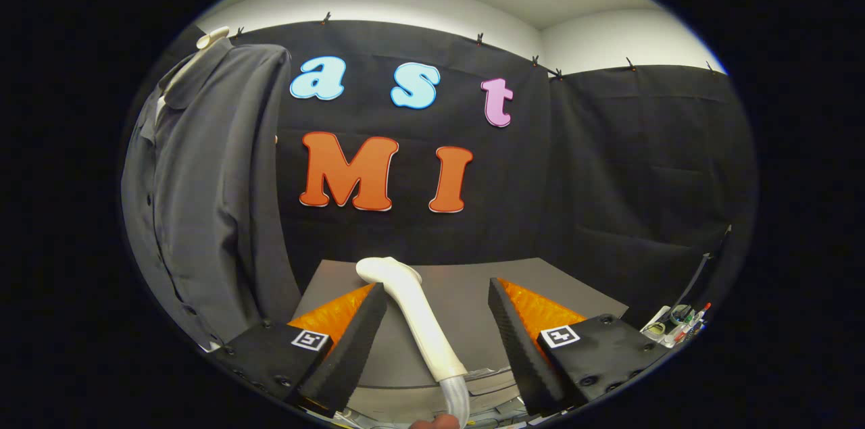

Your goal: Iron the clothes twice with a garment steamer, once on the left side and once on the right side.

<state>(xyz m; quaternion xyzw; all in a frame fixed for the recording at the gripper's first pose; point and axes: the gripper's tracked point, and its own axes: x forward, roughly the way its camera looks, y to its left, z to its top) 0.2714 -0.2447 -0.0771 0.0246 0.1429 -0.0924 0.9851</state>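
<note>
The gripper (436,294) is released, its fingers spread wide, with the white steamer (413,311) standing between them, touching the left finger and apart from the right. The grey desk (459,284) lies beyond the steamer. The dark shirt (209,192) hangs left of the steamer, higher up.

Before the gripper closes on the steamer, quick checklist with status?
1. Gripper open: ok, fingers spread.
2. Steamer between the fingers: ok, its white handle lies nearer the left finger.
3. Both fingers touching it: not ok; the right finger is clear of it, left contact cannot tell.
4. Dark shirt hanging up beyond the left finger: ok.
5. Steamer hose free: cannot tell.
</note>
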